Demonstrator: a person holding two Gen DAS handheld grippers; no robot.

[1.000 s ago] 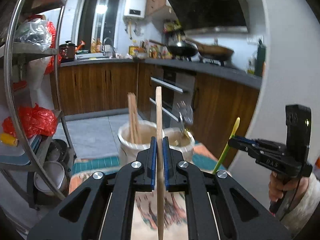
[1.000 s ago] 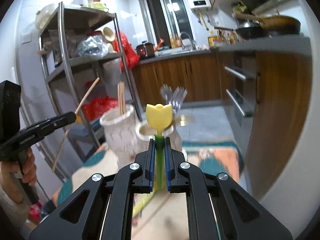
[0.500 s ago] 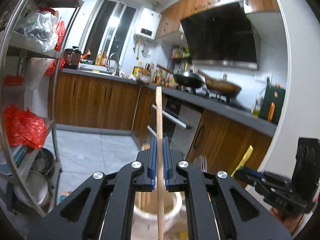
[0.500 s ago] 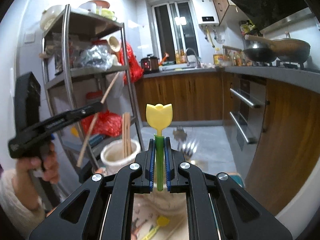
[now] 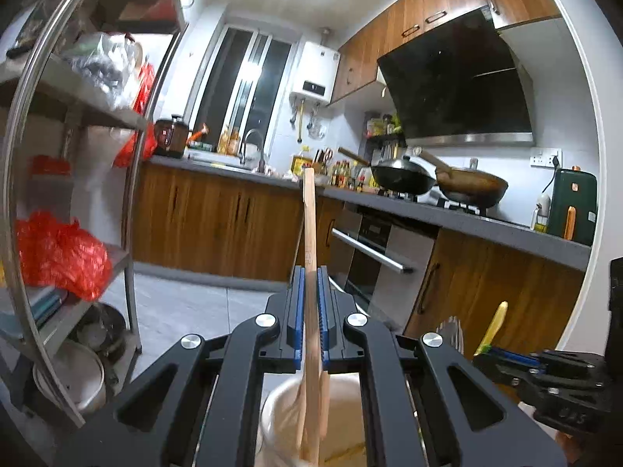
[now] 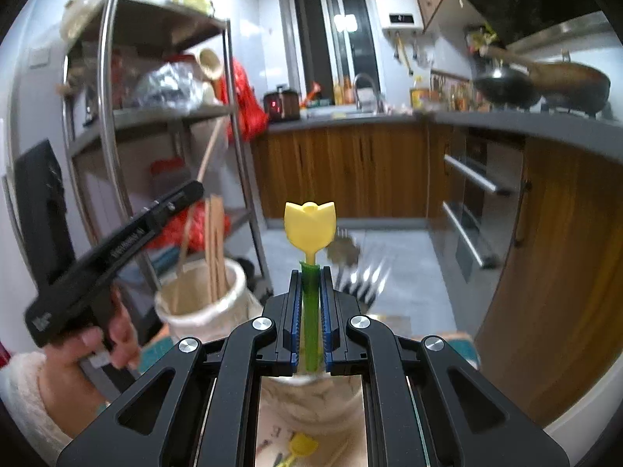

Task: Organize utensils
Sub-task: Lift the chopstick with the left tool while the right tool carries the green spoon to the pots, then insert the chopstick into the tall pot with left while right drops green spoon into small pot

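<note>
A small kitchen: wood-grain cabinets [image 5: 218, 222] under a grey countertop [image 5: 459, 216], white tiled walls, pale floor tiles. Two dark woks [image 5: 403, 179] are seen on the hob beneath a black slanted hood [image 5: 455, 81]. A steel-tube shelf rack [image 6: 229, 116] is loaded with crumpled red plastic bags [image 5: 62, 253] and foil-wrapped bundles.

Left gripper [image 5: 309, 311]: black frame, blue ribbed pads, jaws clamped on a flat wooden chopstick [image 5: 309, 225]. The stick is held near upright, its lower end reaching down into a cream, rounded ceramic holder [image 5: 280, 420] directly below the jaws. More wooden sticks are seen in that holder. In the right wrist view the same holder [image 6: 237, 295] appears with several chopsticks [image 6: 214, 241] standing in it, and the held stick slants above them. The hand [image 6: 101, 346] on the pistol-style grip is visible, with a fluffy white sleeve [image 6: 27, 393].

Right gripper [image 6: 309, 311]: jaws closed on the green plastic stem of a yellow tulip-shaped utensil [image 6: 309, 225], held upright. A second pale, mottled holder [image 6: 311, 401] lies just under the jaws. Metal forks [image 6: 366, 276], blurred, stand up beyond the gripper. Another yellow tulip piece [image 6: 301, 445] is seen low in the frame; its exact resting place cannot be told.
</note>
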